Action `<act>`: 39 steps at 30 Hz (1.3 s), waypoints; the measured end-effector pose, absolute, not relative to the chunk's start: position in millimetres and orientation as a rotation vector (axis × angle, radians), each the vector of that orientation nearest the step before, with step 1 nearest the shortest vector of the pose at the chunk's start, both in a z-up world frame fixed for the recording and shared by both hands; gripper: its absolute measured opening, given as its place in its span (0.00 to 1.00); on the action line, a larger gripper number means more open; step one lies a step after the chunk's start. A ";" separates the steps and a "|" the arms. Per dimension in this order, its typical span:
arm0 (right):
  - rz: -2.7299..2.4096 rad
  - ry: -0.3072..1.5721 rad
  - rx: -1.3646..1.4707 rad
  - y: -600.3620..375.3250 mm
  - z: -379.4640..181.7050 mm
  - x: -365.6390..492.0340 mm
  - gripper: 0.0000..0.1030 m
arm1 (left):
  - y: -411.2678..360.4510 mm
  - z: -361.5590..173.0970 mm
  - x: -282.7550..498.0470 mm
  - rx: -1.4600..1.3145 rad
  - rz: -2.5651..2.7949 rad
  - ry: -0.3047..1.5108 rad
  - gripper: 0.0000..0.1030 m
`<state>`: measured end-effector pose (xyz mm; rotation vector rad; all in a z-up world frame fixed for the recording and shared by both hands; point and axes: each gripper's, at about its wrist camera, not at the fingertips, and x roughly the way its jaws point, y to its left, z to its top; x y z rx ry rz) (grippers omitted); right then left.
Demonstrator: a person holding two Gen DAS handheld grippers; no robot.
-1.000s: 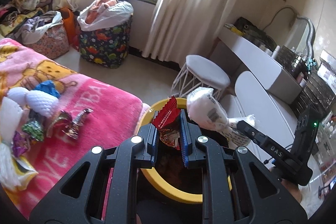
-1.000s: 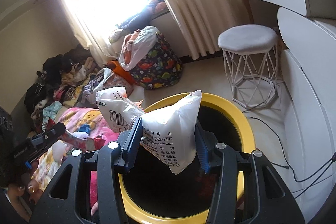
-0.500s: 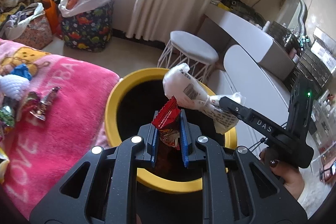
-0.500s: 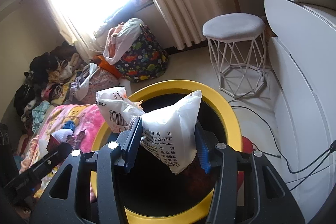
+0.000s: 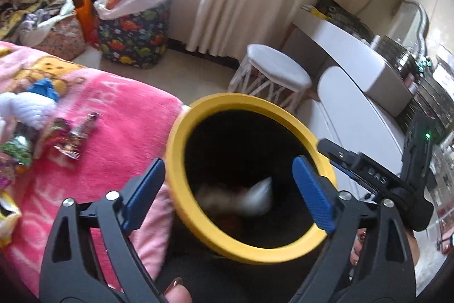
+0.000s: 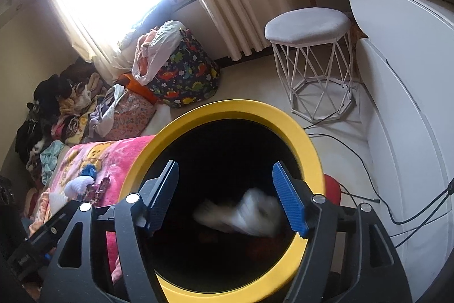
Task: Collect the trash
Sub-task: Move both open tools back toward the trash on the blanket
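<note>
Both grippers, left [image 5: 228,189] and right [image 6: 225,196], hang wide open and empty over the bin [image 5: 181,129]; a white bag [image 6: 249,213] lies blurred inside it. More wrappers [image 5: 71,134] wait on the bed [image 5: 127,110]. Reaching back, a gripper may knock the bin's rim and tip it.

black hand-held gripper [image 5: 228,189], ribbed blue pads [image 5: 310,189], silver screws
</note>
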<state>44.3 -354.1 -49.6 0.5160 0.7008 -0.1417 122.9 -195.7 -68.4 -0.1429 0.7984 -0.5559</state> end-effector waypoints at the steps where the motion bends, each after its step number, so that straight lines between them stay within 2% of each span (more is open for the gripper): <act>1: -0.133 0.695 0.510 -351.8 -47.7 44.5 0.65 | -192.0 -65.9 122.8 -0.145 -0.543 0.789 0.84; 6: -0.080 0.673 0.488 -335.1 -36.3 47.3 0.71 | -171.4 -49.3 120.3 -0.135 -0.475 0.722 0.89; 14: 0.020 0.635 0.433 -303.1 -15.1 51.5 0.78 | -143.2 -26.9 116.4 -0.123 -0.392 0.633 0.89; 39: 0.203 0.635 0.308 -230.3 5.9 74.2 0.80 | -71.4 -16.4 111.6 -0.187 -0.239 0.566 0.89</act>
